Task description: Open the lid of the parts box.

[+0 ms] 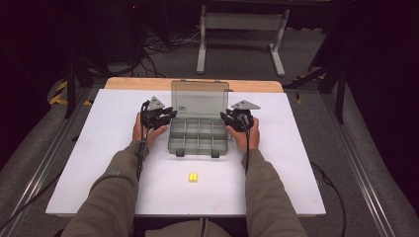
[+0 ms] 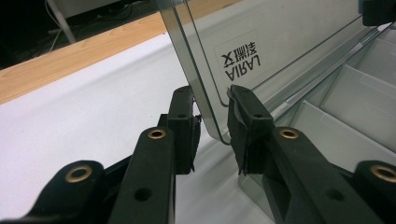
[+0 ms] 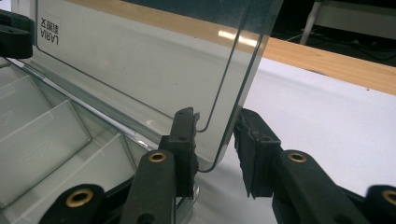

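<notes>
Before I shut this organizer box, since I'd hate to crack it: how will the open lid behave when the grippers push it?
The lid looks like thin clear plastic, so probably light and a bit flexible. Standing upright on its rear hinge, it should swing easily. Its smooth edge sits between the open jaws of the left gripper and right gripper, so it may slip.

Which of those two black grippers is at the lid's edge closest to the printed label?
The left gripper. Its jaws straddle the clear lid at the corner where the label sits close by; from the right gripper that label is at the lid's far end.
</notes>
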Motion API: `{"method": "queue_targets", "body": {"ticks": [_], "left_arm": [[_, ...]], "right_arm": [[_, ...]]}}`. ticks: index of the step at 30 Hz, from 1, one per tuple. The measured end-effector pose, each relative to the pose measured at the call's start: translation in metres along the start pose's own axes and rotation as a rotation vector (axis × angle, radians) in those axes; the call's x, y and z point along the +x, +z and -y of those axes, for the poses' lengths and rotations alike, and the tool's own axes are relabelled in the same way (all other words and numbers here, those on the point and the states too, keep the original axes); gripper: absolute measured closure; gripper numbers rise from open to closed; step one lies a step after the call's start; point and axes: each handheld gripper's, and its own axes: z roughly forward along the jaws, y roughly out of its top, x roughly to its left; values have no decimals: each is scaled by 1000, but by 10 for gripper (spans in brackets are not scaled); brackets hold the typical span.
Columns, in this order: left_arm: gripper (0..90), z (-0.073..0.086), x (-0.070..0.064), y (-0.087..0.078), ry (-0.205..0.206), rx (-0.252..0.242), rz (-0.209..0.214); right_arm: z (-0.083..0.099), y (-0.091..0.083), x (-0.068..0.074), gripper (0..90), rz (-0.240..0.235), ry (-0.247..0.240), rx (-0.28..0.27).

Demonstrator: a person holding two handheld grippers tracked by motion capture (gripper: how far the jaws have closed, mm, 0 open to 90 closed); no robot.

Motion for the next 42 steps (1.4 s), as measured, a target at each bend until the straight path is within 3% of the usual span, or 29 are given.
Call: {"method": "queue_targets", "body": {"ticks": [18, 23, 26, 29, 33, 42], "left_arm": [[729, 2, 1, 1, -7, -5, -13], [723, 3, 1, 1, -12, 4, -23], [723, 3, 1, 1, -13, 4, -22], [724, 3, 0, 2, -12, 6, -24], [751, 3, -1, 3, 2, 12, -23], [750, 3, -1, 3, 4, 13, -24]], "right_arm": [[-2, 3, 6, 652, 44, -33, 8], [-5, 5, 12, 586, 95, -62, 17], [-5, 6, 12, 579, 96, -52, 18], [-4, 7, 10, 592, 93, -43, 17], [-4, 8, 12, 676, 79, -51, 22], [-5, 9, 15, 698, 91, -83, 31]]}}
